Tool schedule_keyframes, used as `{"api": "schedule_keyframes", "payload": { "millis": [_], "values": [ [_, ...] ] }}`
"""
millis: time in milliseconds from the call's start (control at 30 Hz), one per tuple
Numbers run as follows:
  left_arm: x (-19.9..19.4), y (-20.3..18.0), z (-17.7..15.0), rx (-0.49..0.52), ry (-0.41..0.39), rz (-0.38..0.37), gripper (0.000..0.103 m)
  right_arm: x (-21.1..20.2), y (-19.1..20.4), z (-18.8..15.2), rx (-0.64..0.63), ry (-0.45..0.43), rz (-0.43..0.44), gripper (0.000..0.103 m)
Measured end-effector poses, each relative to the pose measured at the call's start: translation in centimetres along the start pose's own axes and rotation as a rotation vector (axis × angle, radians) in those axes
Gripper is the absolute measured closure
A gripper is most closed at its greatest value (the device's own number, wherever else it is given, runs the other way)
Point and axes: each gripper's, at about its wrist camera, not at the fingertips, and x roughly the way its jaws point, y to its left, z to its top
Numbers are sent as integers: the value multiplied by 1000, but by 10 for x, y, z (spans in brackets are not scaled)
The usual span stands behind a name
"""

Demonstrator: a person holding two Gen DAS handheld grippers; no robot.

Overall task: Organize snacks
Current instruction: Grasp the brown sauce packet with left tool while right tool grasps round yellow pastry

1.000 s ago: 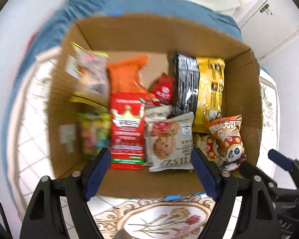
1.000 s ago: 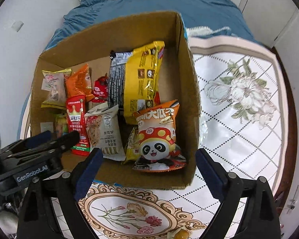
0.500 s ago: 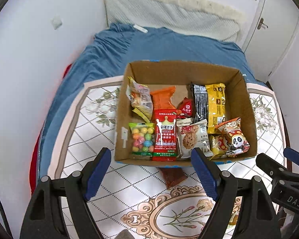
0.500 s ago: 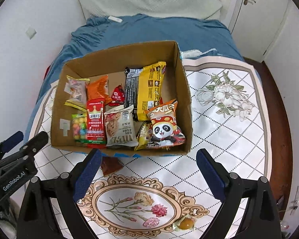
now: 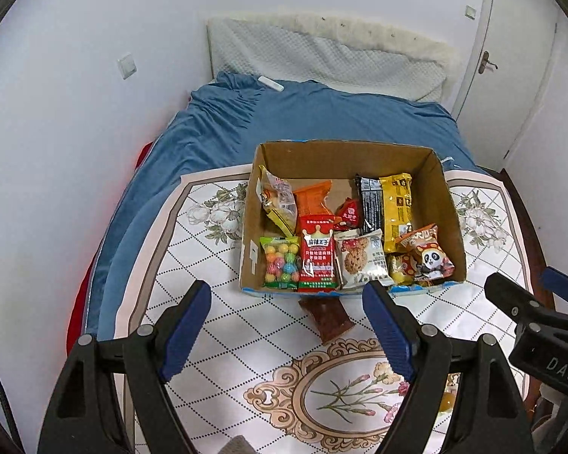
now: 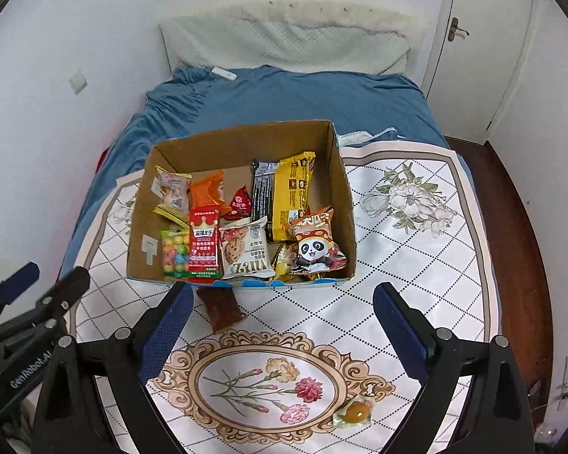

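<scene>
**Both claws pulled back from the box; two snacks left outside it**

Left wrist view: a second ago my left claw (image 5: 286,317) was low over the cardboard box (image 5: 441,189), the packets filling the frame. Now I have lifted up and away, and the whole box sits small on the floral tablecloth (image 5: 193,302), with the blue bed (image 5: 322,121) behind. My jaws are spread and opening further, with nothing between them. Backing off has uncovered a brown snack packet (image 5: 331,319) lying on the cloth just in front of the box's near wall, not inside it. My right claw shows at the right edge of this view.

Right wrist view: my right claw (image 6: 282,317) has risen the same way; its jaws stand wide apart and empty. Inside the box lie the panda packet (image 6: 316,249), the cookie packet (image 6: 244,253), the red crown packet (image 6: 205,249), the gumball bag (image 6: 175,255) and the yellow packet (image 6: 293,193). The brown packet (image 6: 221,310) is touching or just beside the box front. A small wrapped orange candy (image 6: 358,410) lies near the cloth's near edge, well apart from the box.

I judge most of the sorting done; those two strays seem to be what remains.
</scene>
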Motion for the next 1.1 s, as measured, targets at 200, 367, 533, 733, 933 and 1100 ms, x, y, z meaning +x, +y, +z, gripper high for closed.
{"api": "schedule_keyframes", "payload": {
  "millis": [200,367,533,733,933,1100],
  "values": [
    [5,-4,-16,-12,27,-30,0,-9,-16,-19,61,0,40,3],
    [28,-13,-42,-12,93,-17,0,20,-60,-54,204,94,67,3],
    [66,-21,-72,-12,193,4,0,75,-120,-108,407,246,50,3],
    [112,-24,-94,-20,290,34,0,138,-169,-162,605,392,58,3],
    [143,-21,-97,-28,345,45,0,169,-189,-194,739,464,75,3],
    [166,-26,-94,-37,383,49,0,185,-183,-217,787,508,101,3]
  ]
}}
